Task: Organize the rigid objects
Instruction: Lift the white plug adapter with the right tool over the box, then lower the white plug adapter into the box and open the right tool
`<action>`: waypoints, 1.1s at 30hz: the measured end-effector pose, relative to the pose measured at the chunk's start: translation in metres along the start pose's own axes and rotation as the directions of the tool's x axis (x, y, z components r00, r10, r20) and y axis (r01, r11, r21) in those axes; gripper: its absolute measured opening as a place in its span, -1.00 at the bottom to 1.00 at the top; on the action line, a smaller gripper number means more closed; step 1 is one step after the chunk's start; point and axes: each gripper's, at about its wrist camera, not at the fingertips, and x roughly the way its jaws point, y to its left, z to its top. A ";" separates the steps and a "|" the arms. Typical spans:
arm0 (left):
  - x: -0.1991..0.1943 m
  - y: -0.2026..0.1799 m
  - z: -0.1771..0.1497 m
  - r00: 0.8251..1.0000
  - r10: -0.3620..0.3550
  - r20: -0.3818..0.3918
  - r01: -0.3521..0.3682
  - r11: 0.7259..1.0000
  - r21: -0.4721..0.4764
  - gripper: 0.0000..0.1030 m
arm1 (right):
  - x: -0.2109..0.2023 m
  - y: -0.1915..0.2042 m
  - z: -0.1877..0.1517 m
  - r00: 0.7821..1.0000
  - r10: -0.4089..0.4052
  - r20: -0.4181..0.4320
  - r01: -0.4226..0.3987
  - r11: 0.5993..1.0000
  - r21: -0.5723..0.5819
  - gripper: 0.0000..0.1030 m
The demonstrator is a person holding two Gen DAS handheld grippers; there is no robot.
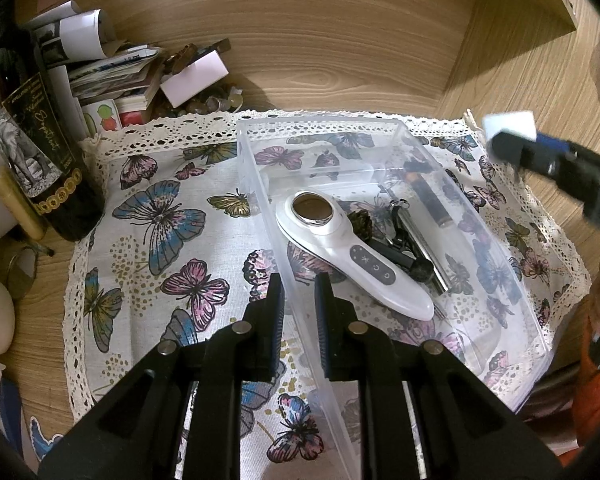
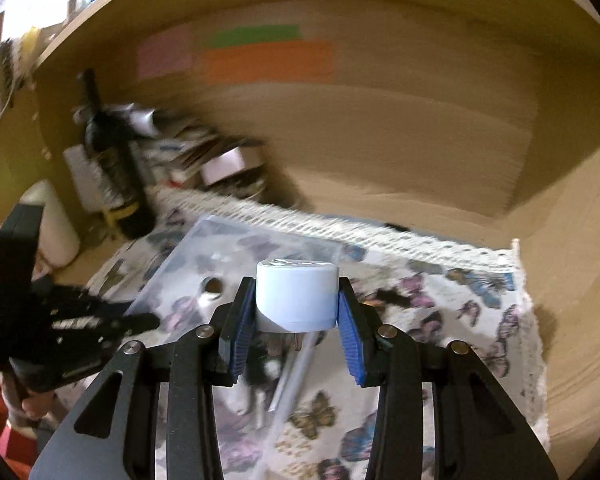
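Two grippers: both are in view, one in each wrist camera.
Right gripper [image 2: 297, 328]: its blue pads [image 2: 238, 340] press on both sides of a white plug adapter [image 2: 296, 296], so it is closed on that object and holds it in the air.
Plug adapter position: it is above the butterfly cloth [image 2: 460, 312], over the right part of the clear plastic bin [image 2: 204, 248]; metal prongs show under it. In the left wrist view it is a blurred white block [image 1: 510, 126] past the right wall of the bin.
Left gripper [image 1: 300, 300]: the jaws stand a little apart, one on each side of the left wall of the clear plastic bin [image 1: 260, 184]. I cannot tell if the pads touch the wall.
Bin contents: a white handheld device [image 1: 352, 252] with a round metal head lies across the middle; beside it are a dark cylinder [image 1: 428, 196], a silver metal bar [image 1: 424, 248] and some small black pieces.
Bin position: it sits on the cloth [image 1: 160, 240], toward its right half.
Around the cloth: a dark wine bottle [image 1: 40, 152] stands at the left, and a pile of papers and booklets [image 1: 112, 72] lies behind it on the wooden desk [image 1: 340, 60].
Right wrist view: it is blurred, so small details are not clear.
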 end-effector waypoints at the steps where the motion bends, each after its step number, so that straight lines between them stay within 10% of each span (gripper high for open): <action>1: 0.000 0.000 0.000 1.000 -0.001 0.000 0.001 1.000 -0.001 -0.70 | 0.002 0.004 -0.001 1.000 0.010 -0.009 -0.010 1.000 -0.010 -0.30; 21: 0.001 0.000 0.001 1.000 -0.008 0.007 0.008 1.000 0.000 -0.70 | 0.063 0.049 -0.029 0.940 0.134 -0.312 -0.177 0.978 -0.111 -0.30; 33: 0.001 0.000 0.000 1.000 -0.006 0.007 0.006 1.000 -0.001 -0.70 | 0.063 0.050 -0.031 0.948 0.102 -0.301 -0.148 0.980 -0.136 -0.30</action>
